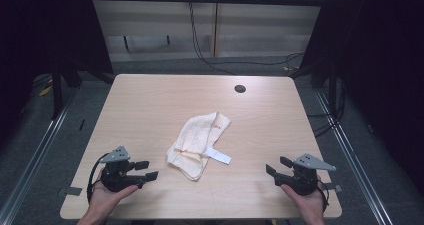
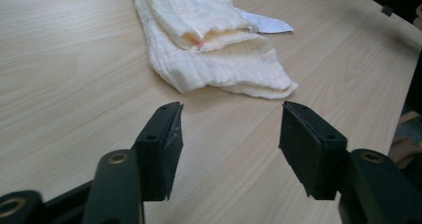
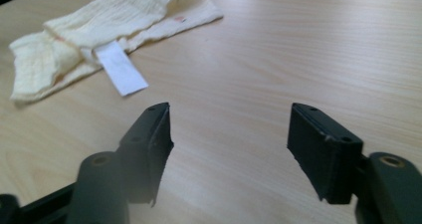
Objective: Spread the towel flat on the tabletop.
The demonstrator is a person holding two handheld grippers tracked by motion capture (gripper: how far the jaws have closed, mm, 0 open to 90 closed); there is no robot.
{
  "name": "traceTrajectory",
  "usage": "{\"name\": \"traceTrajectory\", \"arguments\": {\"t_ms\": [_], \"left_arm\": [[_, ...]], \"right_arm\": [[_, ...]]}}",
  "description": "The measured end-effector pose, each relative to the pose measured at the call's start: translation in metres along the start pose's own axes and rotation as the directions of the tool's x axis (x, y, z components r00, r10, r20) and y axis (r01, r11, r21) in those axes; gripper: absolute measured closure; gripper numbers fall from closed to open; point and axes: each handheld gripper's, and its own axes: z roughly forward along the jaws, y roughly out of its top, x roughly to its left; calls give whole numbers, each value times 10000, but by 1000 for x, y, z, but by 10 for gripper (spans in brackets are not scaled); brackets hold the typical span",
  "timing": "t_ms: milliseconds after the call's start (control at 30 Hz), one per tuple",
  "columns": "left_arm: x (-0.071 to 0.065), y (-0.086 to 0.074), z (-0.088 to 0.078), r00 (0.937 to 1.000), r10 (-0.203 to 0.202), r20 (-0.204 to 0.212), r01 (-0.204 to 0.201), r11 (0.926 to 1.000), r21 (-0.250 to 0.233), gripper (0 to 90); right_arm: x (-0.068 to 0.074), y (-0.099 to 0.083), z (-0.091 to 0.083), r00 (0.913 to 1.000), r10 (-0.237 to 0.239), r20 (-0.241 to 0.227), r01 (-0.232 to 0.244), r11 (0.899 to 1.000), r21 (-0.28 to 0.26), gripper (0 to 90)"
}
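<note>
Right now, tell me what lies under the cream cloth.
Under the cream cloth a white label pokes out from the folds onto the wooden table. How far the label runs beneath, and anything else under the folds, is covered.

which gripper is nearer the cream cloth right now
Left. The left gripper sits just off the cream cloth's near-left end, jaws open toward it. The right gripper is farther out on the opposite side, also open and apart from it.
</note>
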Motion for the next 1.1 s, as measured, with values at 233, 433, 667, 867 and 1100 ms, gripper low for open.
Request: {"name": "traceTrajectory", "arguments": {"t_ms": [233,433,667,867,1100], "left_arm": [[-3,0,0,9999,3,122,-2,10000,-80,465],[-3,2,3,9996,-91,274,91,10000,5,453],[-12,8,10,9978,479,450,-486,9987,142,436],[-17,22,18,9937,983,541,-992,9950,144,463],[-15,35,22,9917,966,853,-973,9953,30,549]], "right_arm": [[0,0,-1,9997,136,-186,-134,9999,101,328],[-2,-1,-4,9985,90,-535,-64,9988,487,311],[7,6,-3,9944,128,-1048,-103,9997,242,297],[9,4,-5,9918,92,-1274,-42,9992,396,303],[13,6,-5,9923,-11,-1237,52,9994,334,302]]}}
